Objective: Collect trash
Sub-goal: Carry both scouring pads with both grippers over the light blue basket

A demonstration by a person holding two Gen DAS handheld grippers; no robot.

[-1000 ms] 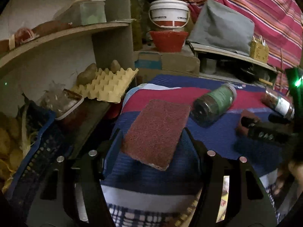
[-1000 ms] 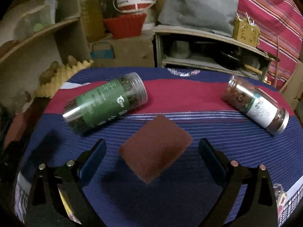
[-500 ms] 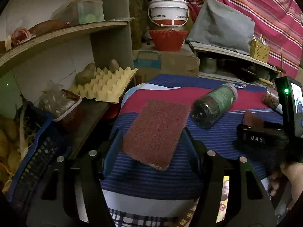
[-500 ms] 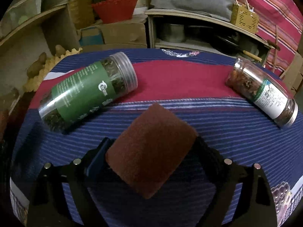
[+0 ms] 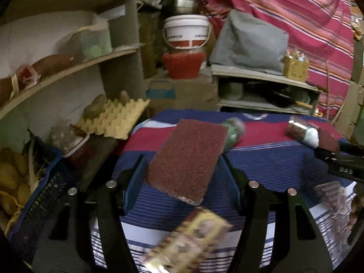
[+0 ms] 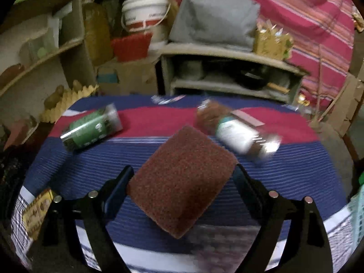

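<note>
Left gripper (image 5: 184, 177): jaws pinched a flat rectangular maroon scouring pad (image 5: 187, 157) by its long edges, lifted clear above the near left part of the blue-and-red striped tablecloth (image 5: 268, 159).

Right gripper (image 6: 182, 179): jaws, having just closed a little, gripped a second maroon scouring pad (image 6: 182, 179) held cornerwise above the near middle of the cloth.

Near edge of the cloth: one yellow printed wrapper (image 5: 193, 238), blurred, below the left gripper; seen also at the near left corner in the right view.

Left middle of the cloth: one clear plastic jar with green label (image 6: 91, 127), lying on its side.

Right of centre: one clear jar with white label (image 6: 236, 132), on its side, blurred.

Beyond the far left corner: one yellow egg tray (image 5: 113, 118) bearing potatoes.

Behind the far edge: white plastic bucket (image 5: 186, 31) atop a red basket (image 5: 183, 63).
</note>
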